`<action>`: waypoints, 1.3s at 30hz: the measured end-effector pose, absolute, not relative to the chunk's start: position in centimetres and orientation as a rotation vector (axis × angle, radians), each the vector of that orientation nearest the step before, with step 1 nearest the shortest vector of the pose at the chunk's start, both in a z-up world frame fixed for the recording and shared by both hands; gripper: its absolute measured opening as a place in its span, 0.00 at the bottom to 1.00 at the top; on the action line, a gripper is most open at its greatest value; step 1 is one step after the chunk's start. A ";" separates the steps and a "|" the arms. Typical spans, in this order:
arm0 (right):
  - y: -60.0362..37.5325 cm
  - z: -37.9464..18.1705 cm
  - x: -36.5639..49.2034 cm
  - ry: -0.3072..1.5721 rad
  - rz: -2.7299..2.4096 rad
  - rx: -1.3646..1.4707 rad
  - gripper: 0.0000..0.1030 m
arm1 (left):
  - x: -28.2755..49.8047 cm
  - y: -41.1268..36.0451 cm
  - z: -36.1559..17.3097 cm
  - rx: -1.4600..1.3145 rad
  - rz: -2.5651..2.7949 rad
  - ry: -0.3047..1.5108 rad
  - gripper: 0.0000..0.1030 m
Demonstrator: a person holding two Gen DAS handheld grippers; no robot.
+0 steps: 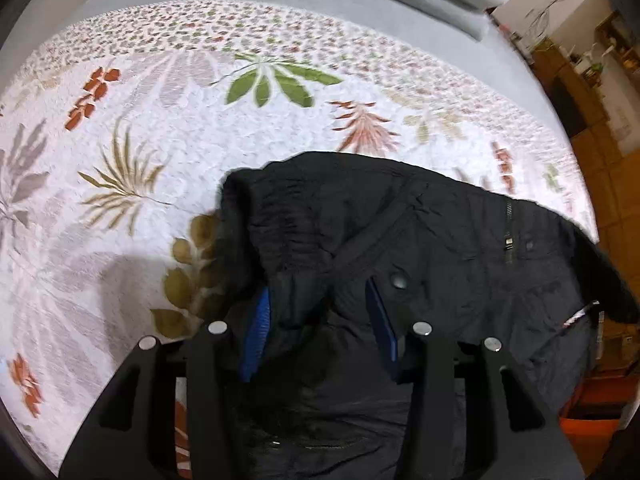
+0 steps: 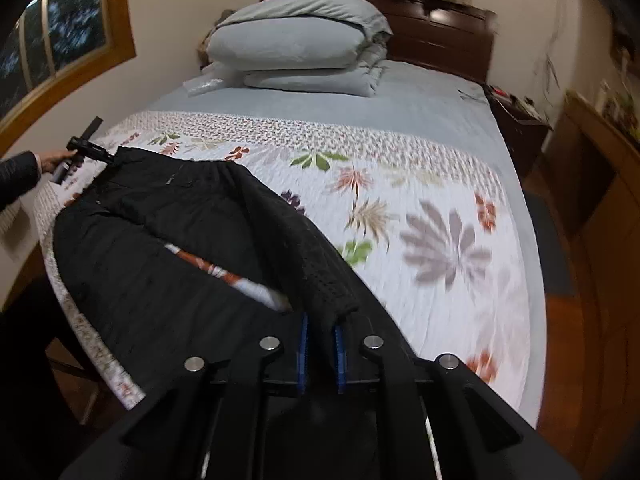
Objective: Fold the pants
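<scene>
Black pants [image 2: 160, 240] lie along the near left edge of the bed, waistband to the far left, legs toward me. In the left wrist view the pants' waistband [image 1: 360, 220] with zipper and button fills the lower middle. My left gripper [image 1: 320, 320] has its blue pads [image 1: 256, 336] around a bunch of waistband fabric; the jaws stand fairly wide. It also shows far left in the right wrist view [image 2: 86, 152], held by a hand. My right gripper [image 2: 321, 336] is shut on the pant leg's knitted cuff [image 2: 328, 292], lifted off the bed.
The bed has a white floral quilt [image 2: 420, 220] over a grey sheet [image 2: 400, 100]. Folded grey bedding and pillows [image 2: 300, 44] sit at the headboard. A wooden cabinet [image 2: 592, 184] stands to the right. An orange box [image 1: 592, 412] sits on the floor.
</scene>
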State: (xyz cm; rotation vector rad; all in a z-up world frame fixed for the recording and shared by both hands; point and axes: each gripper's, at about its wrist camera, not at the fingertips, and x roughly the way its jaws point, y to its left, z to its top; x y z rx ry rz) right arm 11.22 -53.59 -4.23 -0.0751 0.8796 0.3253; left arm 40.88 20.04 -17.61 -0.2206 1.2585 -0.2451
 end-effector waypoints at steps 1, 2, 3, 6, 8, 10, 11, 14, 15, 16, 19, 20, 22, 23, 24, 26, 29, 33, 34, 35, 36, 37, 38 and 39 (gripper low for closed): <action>-53.9 -4.5 10.2 0.885 0.317 -0.057 0.09 | 40.4 20.0 -17.4 -0.233 -0.252 1.242 0.44; -54.3 -5.0 8.9 0.895 0.306 -0.032 0.09 | 40.1 19.8 -17.3 -0.238 -0.258 1.231 0.45; -54.7 -5.4 8.0 0.906 0.296 -0.015 0.09 | 39.6 19.8 -17.2 -0.242 -0.263 1.216 0.46; -56.0 -7.2 5.4 0.944 0.262 0.055 0.09 | 38.4 19.7 -16.9 -0.265 -0.267 1.183 0.48; -56.7 -8.9 4.1 0.971 0.242 0.096 0.09 | 37.6 19.8 -16.7 -0.277 -0.267 1.163 0.52; -57.1 -10.4 3.2 0.991 0.224 0.130 0.09 | 36.5 20.0 -16.7 -0.289 -0.261 1.145 0.61; -57.5 -11.4 2.7 1.002 0.216 0.160 0.09 | 36.1 20.1 -16.8 -0.290 -0.258 1.144 0.63; -58.1 -14.3 1.6 1.045 0.187 0.214 0.09 | 35.0 20.4 -17.3 -0.288 -0.255 1.144 0.63; -58.1 -15.2 1.5 1.061 0.180 0.227 0.09 | 34.7 20.6 -17.6 -0.294 -0.254 1.147 0.63; -57.9 -16.1 1.6 1.075 0.172 0.232 0.09 | 34.4 20.9 -18.0 -0.307 -0.255 1.152 0.63; -57.2 -17.4 1.9 1.108 0.155 0.223 0.15 | 33.7 21.3 -18.7 -0.304 -0.241 1.155 0.70; -56.7 -17.2 2.1 1.128 0.141 0.217 0.19 | 33.6 21.3 -18.6 -0.296 -0.238 1.150 0.75; -55.7 -16.0 2.4 1.154 0.098 0.171 0.66 | 33.1 21.3 -18.1 -0.258 -0.214 1.130 0.88; -54.9 -14.8 2.4 1.135 0.055 0.106 0.76 | 33.0 21.3 -17.8 -0.238 -0.203 1.115 0.90; -54.0 -13.2 2.5 1.102 0.040 0.048 0.80 | 32.8 21.3 -17.4 -0.221 -0.197 1.101 0.90; -52.8 -10.5 3.0 1.052 0.039 0.023 0.79 | 32.6 21.4 -16.5 -0.202 -0.215 1.079 0.92; -48.8 -5.7 6.1 0.918 0.158 -0.019 0.79 | 32.3 21.5 -15.5 -0.196 -0.219 1.048 0.94; -38.7 -2.6 13.8 0.813 0.439 -0.175 0.81 | 32.5 20.9 -14.8 -0.184 -0.231 1.021 0.94; -36.2 -2.5 15.6 0.800 0.511 -0.200 0.81 | 32.5 20.7 -14.8 -0.182 -0.235 1.018 0.94; -33.0 -2.6 17.8 0.782 0.580 -0.231 0.81 | 32.6 20.5 -14.8 -0.175 -0.239 1.020 0.94; -30.1 -2.9 19.9 0.776 0.649 -0.252 0.81 | 32.9 20.3 -14.9 -0.163 -0.240 1.027 0.94; -27.9 -3.2 21.4 0.780 0.707 -0.266 0.81 | 33.2 20.1 -15.0 -0.139 -0.229 1.041 0.94; -24.5 -3.8 23.6 0.777 0.757 -0.294 0.81 | 33.6 20.1 -15.0 -0.118 -0.231 1.044 0.94; -21.7 -4.4 25.5 0.783 0.793 -0.305 0.81 | 33.7 20.1 -15.0 -0.104 -0.230 1.045 0.94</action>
